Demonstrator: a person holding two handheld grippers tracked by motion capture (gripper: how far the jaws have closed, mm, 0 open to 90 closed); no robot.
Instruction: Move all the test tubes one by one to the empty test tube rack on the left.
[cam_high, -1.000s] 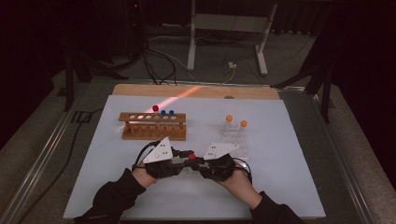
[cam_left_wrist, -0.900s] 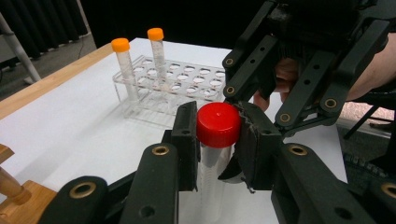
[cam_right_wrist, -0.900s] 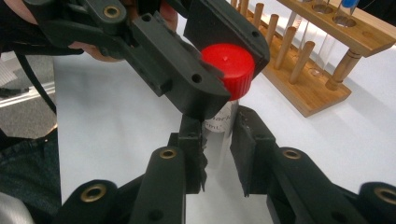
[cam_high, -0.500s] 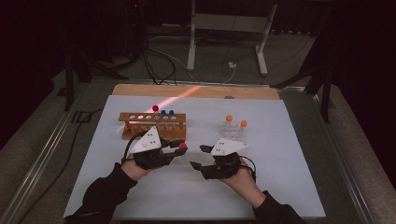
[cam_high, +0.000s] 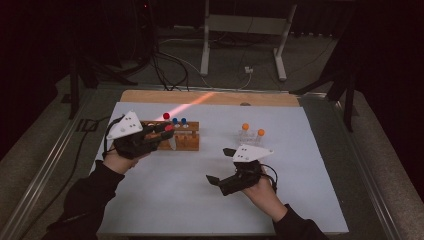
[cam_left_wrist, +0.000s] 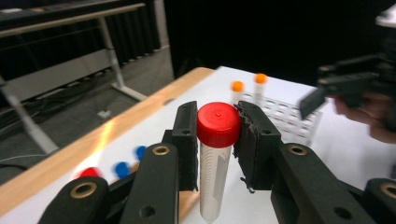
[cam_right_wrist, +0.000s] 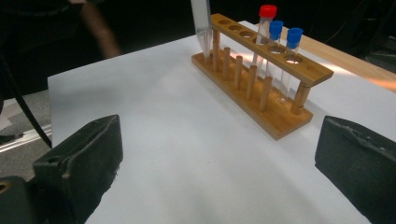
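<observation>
My left gripper (cam_left_wrist: 218, 135) is clamped on the red cap of a tube (cam_left_wrist: 212, 172), which hangs upright between the pads, above the near end of the wooden rack (cam_high: 181, 141). My right gripper (cam_high: 216, 165) has just been opening; its jaws stand wide apart with nothing between them, over bare white table (cam_high: 170, 195), well apart from the rack.
</observation>
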